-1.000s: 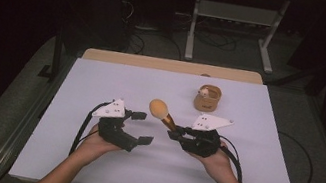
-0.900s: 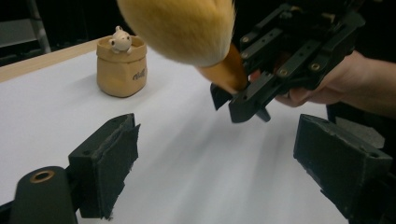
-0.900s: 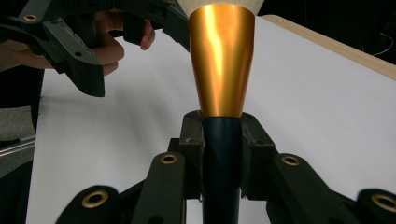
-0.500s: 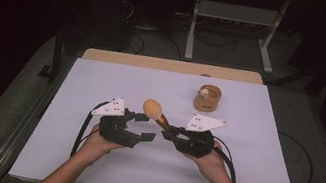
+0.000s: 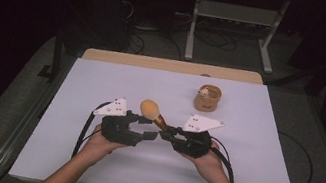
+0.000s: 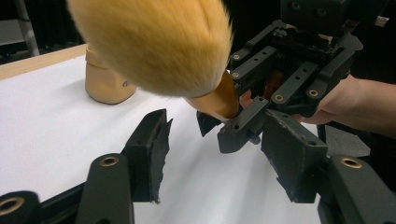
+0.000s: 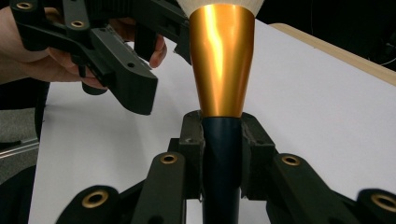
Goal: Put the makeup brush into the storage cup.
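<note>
Two claws meeting above the white tabletop [image 5: 88,159], right claw [image 7: 222,135] pinching a makeup brush [image 5: 153,113] by its dark handle, left claw [image 6: 215,154] spread just beside its bristles, tan holder [image 5: 207,98] farther back.

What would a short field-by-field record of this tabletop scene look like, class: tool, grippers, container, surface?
Tool: makeup brush, orange bristles, gold ferrule, dark handle
Right gripper: shut on the brush handle
Left gripper: open, jaws apart just below the bristles, not touching the brush
Container: small tan holder, far right of the grippers, something pale inside
Surface: white table
</note>
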Demonstrator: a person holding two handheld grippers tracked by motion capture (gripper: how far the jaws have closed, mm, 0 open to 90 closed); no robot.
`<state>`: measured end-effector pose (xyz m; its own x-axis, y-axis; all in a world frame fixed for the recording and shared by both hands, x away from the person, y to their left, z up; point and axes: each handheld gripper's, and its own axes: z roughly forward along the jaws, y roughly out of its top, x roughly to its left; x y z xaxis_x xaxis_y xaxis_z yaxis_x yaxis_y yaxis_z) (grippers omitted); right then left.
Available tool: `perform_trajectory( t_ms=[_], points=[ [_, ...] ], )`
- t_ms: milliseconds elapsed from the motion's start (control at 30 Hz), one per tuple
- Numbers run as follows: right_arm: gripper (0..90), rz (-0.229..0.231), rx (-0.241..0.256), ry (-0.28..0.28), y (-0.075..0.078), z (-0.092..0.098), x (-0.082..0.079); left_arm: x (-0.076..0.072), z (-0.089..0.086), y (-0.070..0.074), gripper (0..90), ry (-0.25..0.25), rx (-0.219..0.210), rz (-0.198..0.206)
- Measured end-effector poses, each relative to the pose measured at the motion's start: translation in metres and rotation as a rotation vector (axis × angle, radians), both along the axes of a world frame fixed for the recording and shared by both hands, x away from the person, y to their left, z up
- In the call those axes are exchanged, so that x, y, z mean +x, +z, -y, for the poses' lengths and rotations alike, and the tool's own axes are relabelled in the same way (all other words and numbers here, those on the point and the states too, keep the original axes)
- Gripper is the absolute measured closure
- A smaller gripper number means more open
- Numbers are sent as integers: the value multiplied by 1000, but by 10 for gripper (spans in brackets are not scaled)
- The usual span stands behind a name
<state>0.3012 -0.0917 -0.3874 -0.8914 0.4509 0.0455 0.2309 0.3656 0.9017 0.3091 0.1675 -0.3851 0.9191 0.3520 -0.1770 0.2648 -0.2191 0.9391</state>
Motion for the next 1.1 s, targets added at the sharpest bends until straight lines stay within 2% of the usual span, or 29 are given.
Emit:
perform_trajectory(
  t_ms=[733, 1100],
  points=[
    [731, 3, 9, 4, -1, -10, -2, 1, 2, 4, 562, 31, -12, -14],
    [731, -1, 25, 1, -4, -17, -2, 2, 3, 6, 566, 49, -25, -13]
  ],
)
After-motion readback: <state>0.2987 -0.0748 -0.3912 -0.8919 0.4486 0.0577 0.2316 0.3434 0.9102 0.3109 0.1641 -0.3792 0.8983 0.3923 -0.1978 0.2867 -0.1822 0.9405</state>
